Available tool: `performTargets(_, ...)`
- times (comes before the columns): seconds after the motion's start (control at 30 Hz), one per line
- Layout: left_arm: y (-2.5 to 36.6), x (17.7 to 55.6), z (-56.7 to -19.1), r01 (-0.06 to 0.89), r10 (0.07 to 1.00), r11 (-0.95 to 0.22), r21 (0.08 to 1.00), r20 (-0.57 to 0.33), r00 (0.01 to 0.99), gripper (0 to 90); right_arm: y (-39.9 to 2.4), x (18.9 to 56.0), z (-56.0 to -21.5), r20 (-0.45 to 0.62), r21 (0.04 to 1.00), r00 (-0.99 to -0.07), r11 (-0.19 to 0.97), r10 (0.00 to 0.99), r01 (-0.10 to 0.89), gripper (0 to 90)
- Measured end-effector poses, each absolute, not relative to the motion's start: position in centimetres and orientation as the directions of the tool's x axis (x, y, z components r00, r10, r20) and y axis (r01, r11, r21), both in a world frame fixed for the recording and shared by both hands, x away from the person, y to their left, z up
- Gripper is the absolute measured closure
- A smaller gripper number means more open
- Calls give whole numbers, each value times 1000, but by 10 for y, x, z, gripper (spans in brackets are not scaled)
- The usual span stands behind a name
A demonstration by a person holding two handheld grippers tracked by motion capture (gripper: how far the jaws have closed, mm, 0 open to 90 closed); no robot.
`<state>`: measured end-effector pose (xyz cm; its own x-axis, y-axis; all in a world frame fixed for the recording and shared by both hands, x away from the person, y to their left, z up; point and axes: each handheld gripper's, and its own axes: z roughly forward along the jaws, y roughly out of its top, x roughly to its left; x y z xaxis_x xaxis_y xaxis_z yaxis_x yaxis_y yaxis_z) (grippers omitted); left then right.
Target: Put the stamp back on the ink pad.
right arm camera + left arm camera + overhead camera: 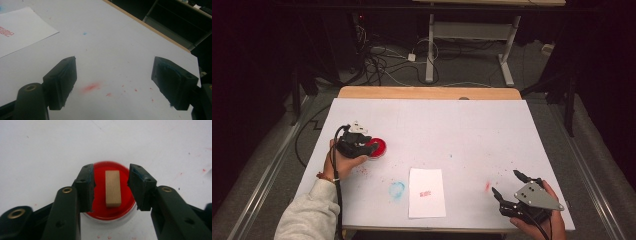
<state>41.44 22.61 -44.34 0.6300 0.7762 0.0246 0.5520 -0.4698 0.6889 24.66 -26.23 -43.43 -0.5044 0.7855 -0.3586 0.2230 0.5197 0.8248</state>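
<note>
Nearest the person, the right tongs (507, 186) rest at the table's (472, 130) near right corner with jaws spread wide and nothing between them; in the right gripper view they frame only bare surface and a red ink smear (90, 87) just ahead of them. Off to their left lies a white sheet of paper (427, 192) bearing a small red stamped mark (425, 193), and beyond that, on the side toward the left tongs, a blue ink smudge (396, 189). Farther off, the left tongs (111, 187) hang over a round red ink pad (100, 195), jaws partly open and standing clear on either side of a small wooden stamp block (113, 188) that lies on the pad, lengthwise between them. No pad of the tongs presses on the block, so it sits free. The block looks light, stiff and dry on its upper face, so it should take a firm pinch without harm; its underside is likely wet with ink and apt to smear. The best hold is across its two long side faces, about midway, lifted straight up so the shallow pad dish does not slide or tip.
</note>
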Motion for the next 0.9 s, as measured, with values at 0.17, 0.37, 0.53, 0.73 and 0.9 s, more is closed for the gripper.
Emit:
performTargets(0.17, 224, 410, -438, 506, 777, -465, 726, 62, 626, 452, -262, 247, -435, -358, 823, -508, 522, 783, 224, 210)
performTargets(0.37, 224, 403, -431, 442, 781, -441, 781, 91, 618, 399, -262, 246, -435, -359, 825, -506, 520, 785, 222, 211)
performTargets(0.53, 221, 400, -429, 418, 777, -431, 800, 93, 622, 311, -262, 246, -435, -358, 824, -508, 521, 783, 222, 210)
performTargets(0.73, 218, 397, -427, 392, 779, -413, 822, 96, 619, 192, -263, 247, -435, -361, 823, -510, 524, 781, 220, 210)
performTargets(0.9, 214, 394, -426, 374, 775, -409, 832, 101, 624, 161, -263, 247, -435, -355, 826, -507, 518, 785, 222, 210)
